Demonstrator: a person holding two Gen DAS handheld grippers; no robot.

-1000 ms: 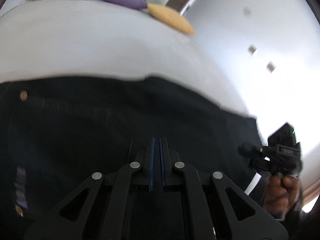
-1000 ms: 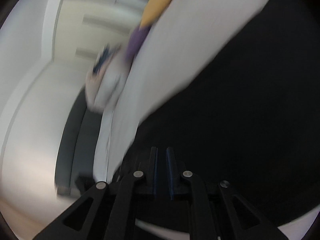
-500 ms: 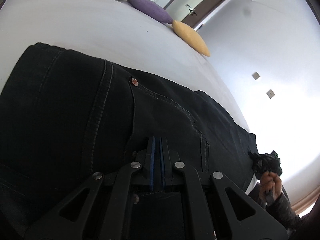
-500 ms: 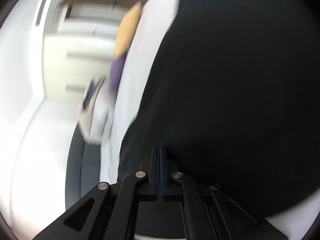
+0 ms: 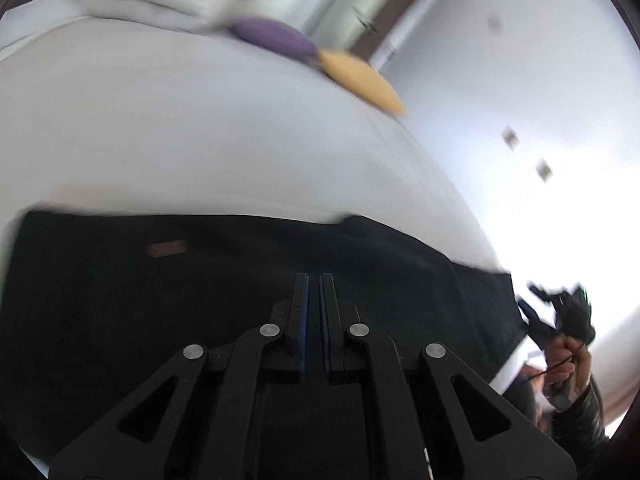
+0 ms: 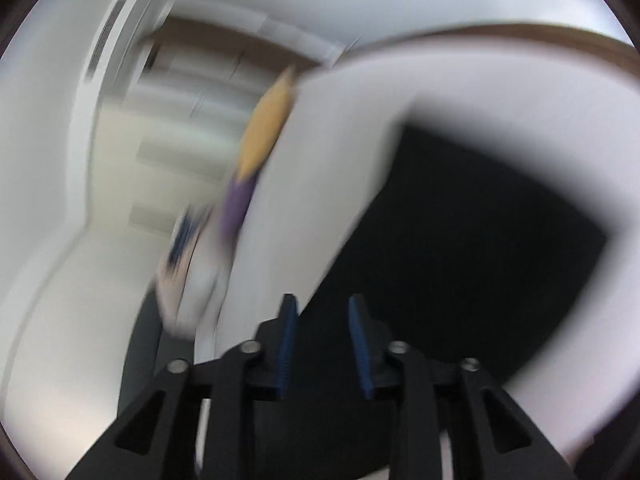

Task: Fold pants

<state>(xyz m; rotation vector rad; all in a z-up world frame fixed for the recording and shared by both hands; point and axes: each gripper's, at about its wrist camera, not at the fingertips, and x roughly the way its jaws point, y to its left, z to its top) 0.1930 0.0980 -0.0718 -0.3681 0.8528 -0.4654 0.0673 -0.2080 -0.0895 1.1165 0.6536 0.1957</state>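
While the left claw (image 5: pixel 314 280) sits pinched shut at the bottom centre of its view, with no cloth visibly between its blue pads, the right claw (image 6: pixel 322 304) is spreading its jaws with nothing between them. Just beyond both, the black pants (image 5: pixel 240 276) lie flat on the white bed (image 5: pixel 180 128), filling the lower half of the left view. They look like heavy, limp denim, probably best gripped at a thick seamed edge or corner; the small brown patch (image 5: pixel 167 249) is too blurred to read.
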